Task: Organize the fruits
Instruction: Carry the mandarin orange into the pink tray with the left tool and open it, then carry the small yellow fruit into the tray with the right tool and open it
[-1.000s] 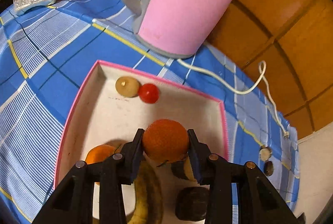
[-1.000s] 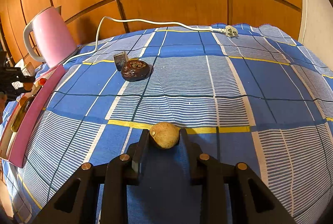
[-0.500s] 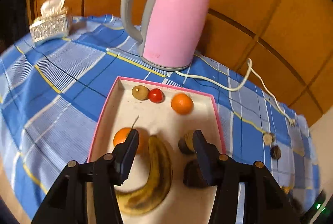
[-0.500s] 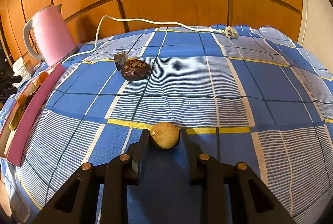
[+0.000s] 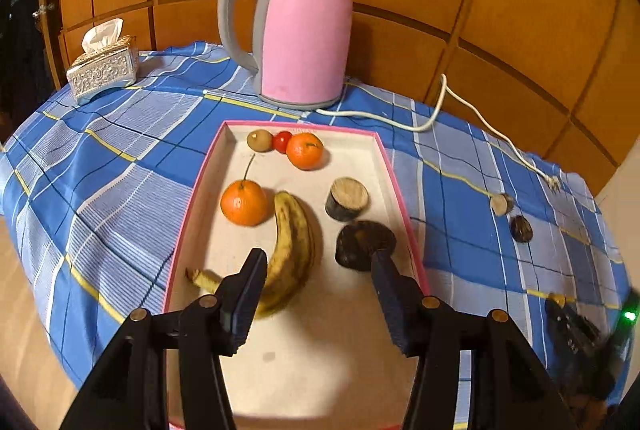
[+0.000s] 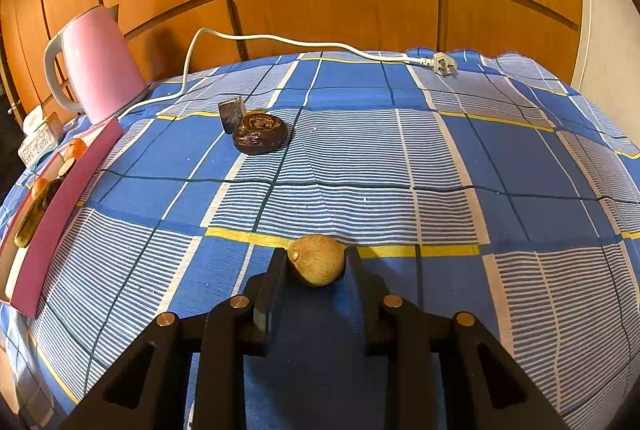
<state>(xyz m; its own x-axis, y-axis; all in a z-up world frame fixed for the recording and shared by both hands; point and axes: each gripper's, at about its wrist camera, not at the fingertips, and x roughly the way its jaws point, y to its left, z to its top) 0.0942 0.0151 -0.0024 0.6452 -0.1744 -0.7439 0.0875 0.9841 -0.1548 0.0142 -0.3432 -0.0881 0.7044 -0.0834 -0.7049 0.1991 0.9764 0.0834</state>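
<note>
Covering the table: blue plaid cloth (image 6: 360, 158).

Pink kettle (image 5: 304, 26) and tissue box (image 5: 103, 69) stand on checked cloth (image 6: 480, 158).

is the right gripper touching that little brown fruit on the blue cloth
Touching. The right wrist view shows the right gripper with both jaws pressed against the sides of the small brown fruit, no gap either side.

I can read no text, label or number here; the small card (image 6: 232, 115) by the dark fruit (image 6: 260, 133) may be printed, but it's too blurred.
</note>
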